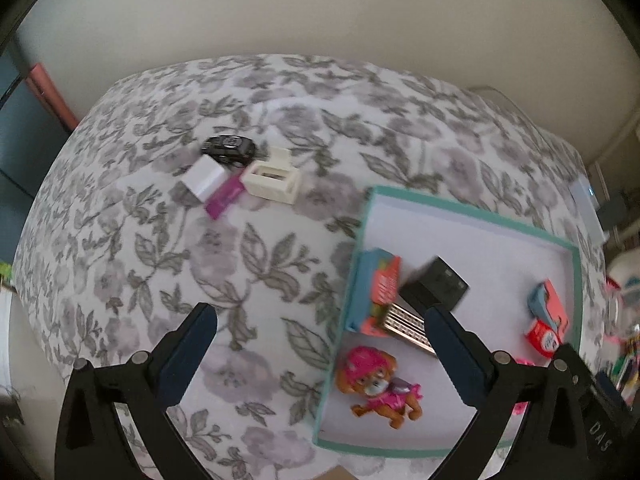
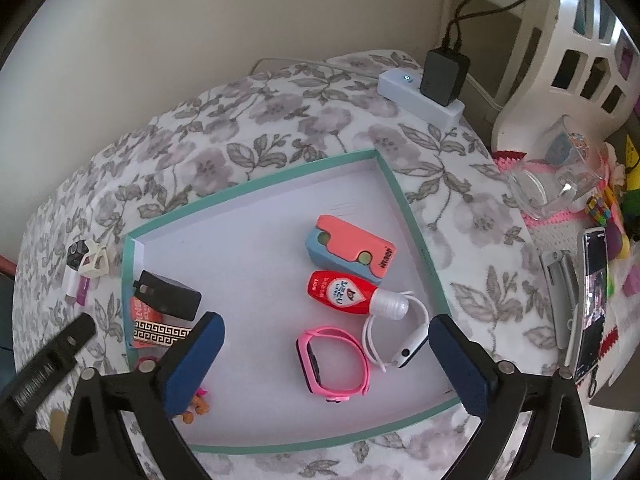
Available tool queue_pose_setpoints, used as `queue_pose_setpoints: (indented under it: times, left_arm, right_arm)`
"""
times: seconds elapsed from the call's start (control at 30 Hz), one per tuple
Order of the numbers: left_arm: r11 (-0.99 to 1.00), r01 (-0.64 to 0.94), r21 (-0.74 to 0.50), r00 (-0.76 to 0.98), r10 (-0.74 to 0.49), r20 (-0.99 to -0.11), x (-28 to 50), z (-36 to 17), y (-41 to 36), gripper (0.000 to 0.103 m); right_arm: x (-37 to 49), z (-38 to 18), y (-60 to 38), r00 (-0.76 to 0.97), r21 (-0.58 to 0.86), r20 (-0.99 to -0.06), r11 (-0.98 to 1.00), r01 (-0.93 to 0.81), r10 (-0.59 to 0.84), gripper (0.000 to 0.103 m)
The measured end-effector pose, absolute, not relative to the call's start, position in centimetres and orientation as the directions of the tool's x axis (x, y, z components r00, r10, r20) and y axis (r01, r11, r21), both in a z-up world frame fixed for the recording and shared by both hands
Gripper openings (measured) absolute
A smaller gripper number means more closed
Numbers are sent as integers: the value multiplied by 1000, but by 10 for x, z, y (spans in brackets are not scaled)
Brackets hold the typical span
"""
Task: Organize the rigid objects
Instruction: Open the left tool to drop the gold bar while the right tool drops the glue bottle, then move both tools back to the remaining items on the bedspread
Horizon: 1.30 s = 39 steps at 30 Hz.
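A teal-rimmed tray (image 1: 472, 204) lies on the floral cloth. Inside it I see a black box (image 1: 436, 284), an orange box (image 1: 380, 284), a toy pup (image 1: 376, 384), a coral-and-blue case (image 2: 352, 248), a red bottle (image 2: 344, 292) and a pink watch (image 2: 332, 364). Left of the tray, on the cloth, sit a black toy car (image 1: 228, 148), a white box (image 1: 204, 178), a magenta stick (image 1: 224, 200) and a cream holder (image 1: 272, 180). My left gripper (image 1: 320, 320) hangs open over the tray's left rim. My right gripper (image 2: 326, 324) stands open above the watch, holding nothing.
A white power strip (image 2: 420, 92) with a black adapter lies at the table's far corner. To the right stand a white basket (image 2: 568, 60), a glass cup (image 2: 560, 176) and a phone (image 2: 596, 296). A wall runs behind the table.
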State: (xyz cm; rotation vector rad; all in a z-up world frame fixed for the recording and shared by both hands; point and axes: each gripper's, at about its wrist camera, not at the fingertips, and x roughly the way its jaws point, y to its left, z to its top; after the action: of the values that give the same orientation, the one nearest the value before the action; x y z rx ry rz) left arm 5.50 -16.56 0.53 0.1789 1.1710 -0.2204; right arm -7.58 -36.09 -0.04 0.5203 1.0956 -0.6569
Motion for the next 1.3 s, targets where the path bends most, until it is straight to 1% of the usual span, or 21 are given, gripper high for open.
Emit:
queue_pose_setpoints:
  times: [0.13, 0.27, 0.5, 0.67, 0.87, 0.97, 1.13, 1.3]
  left_arm:
    - [977, 214, 21, 376, -63, -924, 66, 4, -149, 103]
    - [984, 175, -19, 354, -81, -932, 75, 2, -134, 103]
    - [992, 123, -41, 356, -82, -931, 94, 4, -97, 103]
    - [999, 10, -50, 385, -49, -921, 110, 9, -49, 103]
    - [992, -85, -88, 387, -49, -921, 123, 8, 1, 103]
    - [991, -108, -78, 387, -30, -921, 127, 5, 16, 103]
    - [995, -101, -10, 394, 31, -918, 134, -9, 35, 103]
    - [996, -85, -31, 386, 4, -922, 147, -21, 43, 103]
  right_arm:
    - [-72, 0, -356, 301, 49, -924, 710, 702, -234, 103]
    - [-66, 2, -348, 303, 36, -922, 729, 684, -240, 103]
    - [-51, 8, -326, 332, 17, -907, 766, 642, -258, 103]
    - [-29, 16, -297, 422, 85, -885, 822, 562, -197, 103]
    - [-5, 18, -258, 462, 96, -872, 867, 490, -164, 103]
    - [5, 17, -243, 481, 120, -867, 882, 456, -130, 103]
    - [26, 11, -219, 510, 166, -858, 903, 396, -65, 103]
    - [44, 5, -205, 504, 148, -862, 920, 363, -60, 103]
